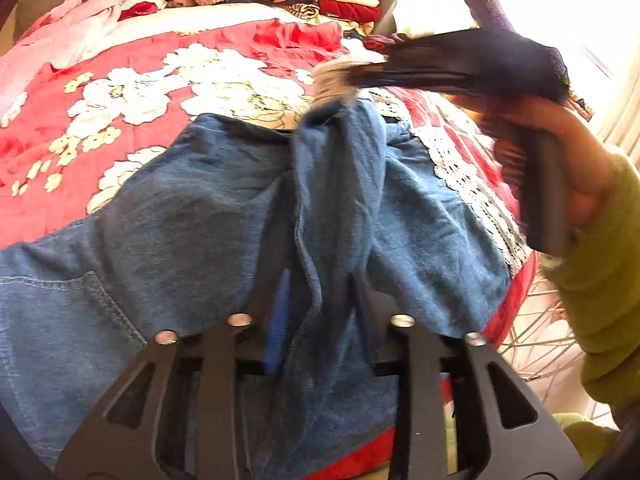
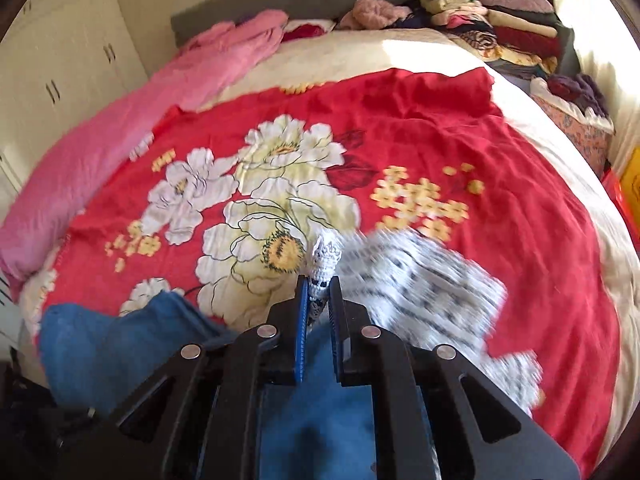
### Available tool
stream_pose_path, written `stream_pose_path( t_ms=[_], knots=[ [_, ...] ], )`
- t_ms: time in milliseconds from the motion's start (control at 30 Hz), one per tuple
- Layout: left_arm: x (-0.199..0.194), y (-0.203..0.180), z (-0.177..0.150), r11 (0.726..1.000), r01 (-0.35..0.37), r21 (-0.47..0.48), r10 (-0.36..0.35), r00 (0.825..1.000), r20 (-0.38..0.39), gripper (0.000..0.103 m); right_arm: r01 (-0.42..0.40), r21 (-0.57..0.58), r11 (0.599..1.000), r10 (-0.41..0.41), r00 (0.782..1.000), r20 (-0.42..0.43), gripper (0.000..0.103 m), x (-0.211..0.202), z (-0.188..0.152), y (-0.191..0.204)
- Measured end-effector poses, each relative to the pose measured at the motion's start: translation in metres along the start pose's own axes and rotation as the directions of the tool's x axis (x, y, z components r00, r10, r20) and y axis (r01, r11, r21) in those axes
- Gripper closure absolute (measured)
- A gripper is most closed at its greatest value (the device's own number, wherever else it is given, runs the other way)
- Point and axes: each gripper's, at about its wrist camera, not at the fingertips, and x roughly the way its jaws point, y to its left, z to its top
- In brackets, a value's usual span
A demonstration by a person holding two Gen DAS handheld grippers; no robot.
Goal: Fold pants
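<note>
Blue denim pants (image 1: 224, 216) with white lace trim (image 1: 468, 172) lie crumpled on the red flowered bedspread (image 1: 240, 40). My left gripper (image 1: 320, 280) is shut on a fold of the denim, its fingers mostly hidden by the cloth. My right gripper (image 2: 319, 292) is shut on the white lace hem (image 2: 324, 264) of the pants and holds it above the bed; the lace (image 2: 420, 280) is blurred. In the left wrist view the right gripper (image 1: 344, 80) is above the pants, held in a hand (image 1: 560, 152). Denim (image 2: 120, 344) also shows in the right wrist view.
A pink blanket (image 2: 140, 120) lies along the bed's left side. Stacks of folded clothes (image 2: 500, 24) fill the far right corner by the grey headboard (image 2: 280, 0). White cupboards (image 2: 60, 60) stand on the left. A white wire basket (image 1: 536, 344) is beside the bed at right.
</note>
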Motion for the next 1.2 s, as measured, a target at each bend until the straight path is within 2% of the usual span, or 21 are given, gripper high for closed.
stream_pose_path(
  t_ms=[33,167,200,233,267,567,800,967,1100,1200],
  knots=[
    [-0.001,0.0,0.0,1.0,-0.005,-0.001,0.005,1.0,0.002,0.07,0.004,0.017,1.0,-0.005,1.0,0.015,0.094,-0.013,-0.006,-0.007],
    [0.008,0.003,0.006,1.0,-0.024,0.015,0.024,1.0,0.004,0.071,-0.006,0.084,0.996,0.002,0.999,0.05,0.094,-0.056,-0.027,-0.031],
    [0.008,-0.001,0.004,0.998,-0.054,0.041,0.054,0.999,0.007,0.078,-0.004,0.095,0.996,-0.001,0.999,0.054,0.094,-0.064,-0.032,-0.035],
    [0.007,-0.005,0.003,0.995,-0.077,0.065,0.077,0.997,0.011,0.103,-0.001,0.104,0.995,-0.005,0.998,0.057,0.094,-0.073,-0.038,-0.04],
    [0.006,-0.01,0.002,0.991,-0.095,0.099,0.093,0.995,0.017,0.103,-0.009,0.115,0.993,0.002,0.998,0.058,0.094,-0.081,-0.044,-0.043],
    [-0.02,-0.021,-0.001,0.985,-0.044,0.169,0.04,0.999,0.025,0.103,-0.027,0.164,0.986,0.022,0.999,0.035,0.094,-0.131,-0.102,-0.052],
    [-0.02,-0.043,-0.022,0.97,-0.005,0.243,0.013,0.999,-0.031,0.103,0.005,0.276,0.961,0.02,0.996,-0.089,0.094,-0.124,-0.16,-0.072],
    [-0.005,-0.055,-0.036,0.96,0.002,0.28,0.023,0.996,-0.085,0.102,0.034,0.304,0.952,-0.001,0.994,-0.109,0.094,-0.124,-0.177,-0.083],
    [0.008,-0.058,-0.043,0.956,0.027,0.293,0.014,0.99,-0.139,0.099,0.086,0.273,0.958,-0.054,0.991,-0.122,0.093,-0.117,-0.178,-0.084],
    [0.008,-0.057,-0.043,0.958,0.028,0.285,0.012,0.99,-0.139,0.097,0.118,0.258,0.959,-0.081,0.985,-0.15,0.085,-0.114,-0.183,-0.085]
  ],
)
